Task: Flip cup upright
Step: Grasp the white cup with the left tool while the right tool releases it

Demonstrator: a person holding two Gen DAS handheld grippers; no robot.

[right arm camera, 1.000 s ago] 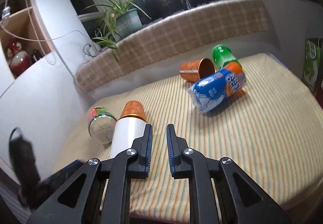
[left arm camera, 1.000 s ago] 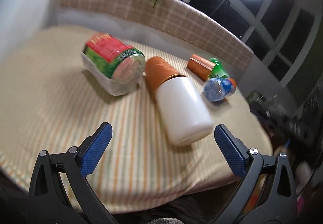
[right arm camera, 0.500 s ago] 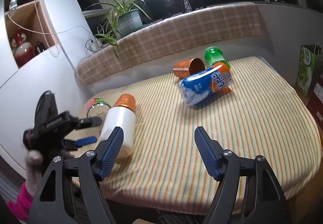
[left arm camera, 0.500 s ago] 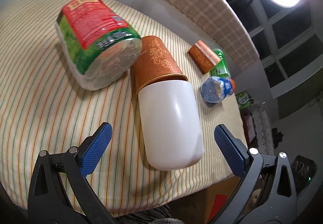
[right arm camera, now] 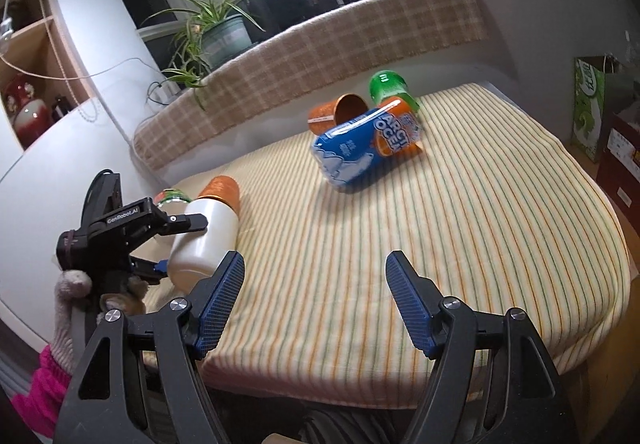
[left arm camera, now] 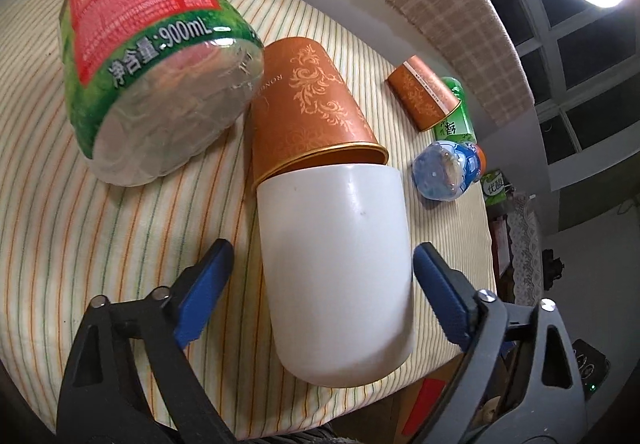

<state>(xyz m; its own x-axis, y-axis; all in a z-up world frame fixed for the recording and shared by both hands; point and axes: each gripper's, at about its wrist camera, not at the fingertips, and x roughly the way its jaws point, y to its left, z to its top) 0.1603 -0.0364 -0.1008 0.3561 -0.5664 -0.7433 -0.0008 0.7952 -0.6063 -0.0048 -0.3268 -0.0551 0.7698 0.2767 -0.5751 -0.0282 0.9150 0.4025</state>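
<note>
Plainly, the step in hand is the approach to the grasp. The white cup (left arm camera: 336, 276) lies on its side on the striped cloth (left arm camera: 120, 244) of the counter, near the front edge, with its closed, rounded base toward the left wrist camera and its mouth pushed into the mouth of an orange patterned cup (left arm camera: 312, 111), which also lies on its side. The left hand-held gripper (left arm camera: 320, 284) is spread wide and released, its blue pads (left arm camera: 204, 288) set on either side of the white cup's body with a visible gap on each side; nothing is gripped yet. The right hand-held gripper (right arm camera: 314, 300) is likewise spread and empty, held over bare cloth well apart from the cup, and seems to have no part in this step.

A large green-and-red labelled bottle (left arm camera: 156, 75) lies just beside the orange patterned cup; whether they touch cannot be told. Farther back lie a second orange cup (left arm camera: 424, 95), a green bottle (left arm camera: 456, 119) and a blue bottle (left arm camera: 444, 171).

For the next move, a closing of the left jaws on the white body is called for, then a lift and a turn that brings the mouth upward. It is judged that the nested orange cup may be dragged along or tipped, so the white cup should be drawn clear first.
</note>
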